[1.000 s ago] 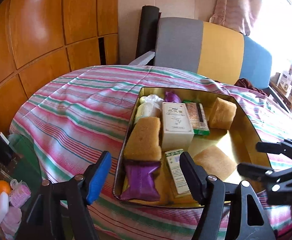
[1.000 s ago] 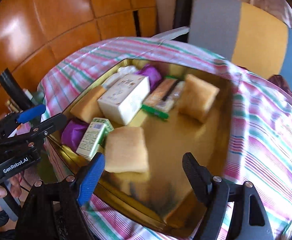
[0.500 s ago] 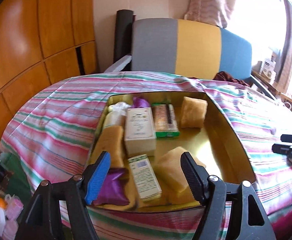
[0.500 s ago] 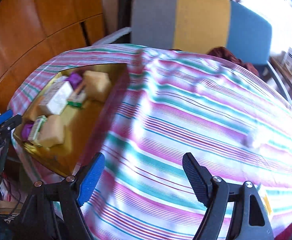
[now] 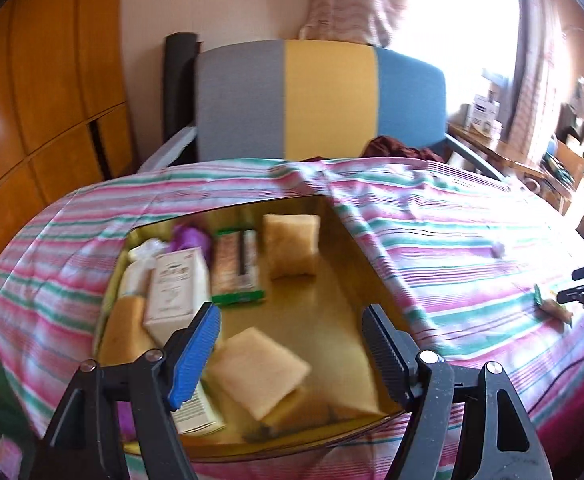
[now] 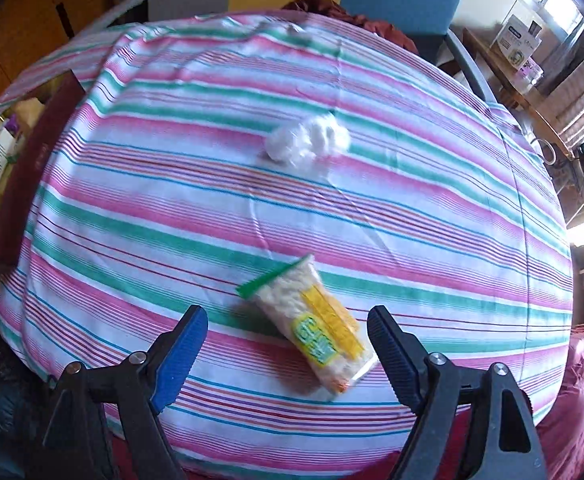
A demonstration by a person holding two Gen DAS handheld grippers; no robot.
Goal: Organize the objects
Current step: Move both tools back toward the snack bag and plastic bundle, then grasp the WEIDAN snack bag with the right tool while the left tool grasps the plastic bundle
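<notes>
A gold tray (image 5: 332, 292) on the striped tablecloth (image 6: 172, 208) holds yellow sponge-like blocks (image 5: 292, 244), a white box (image 5: 176, 292), a green-edged packet (image 5: 236, 272), a purple packet (image 5: 190, 236) and a small green-and-white box (image 5: 196, 412). My left gripper (image 5: 290, 320) hovers open over the tray's near part, holding nothing. A clear snack packet (image 6: 316, 328) with a yellow-green label lies on the cloth. Above it my right gripper (image 6: 287, 316) points steeply down, its jaws opening, the packet between them untouched. A white fluffy wad (image 6: 308, 144) lies farther back. The right gripper (image 5: 567, 287) also shows at the left view's right edge.
A chair (image 5: 324, 96) with a grey, yellow and blue back stands behind the table. Wooden cabinets (image 5: 32, 100) fill the left. A dark red cloth (image 5: 404, 150) lies on the chair seat. Boxes and clutter (image 6: 520, 40) crowd the far right by the window.
The right gripper swung right from above the tray to above the snack packet. The left gripper shifted right over the tray, now facing its open middle.
</notes>
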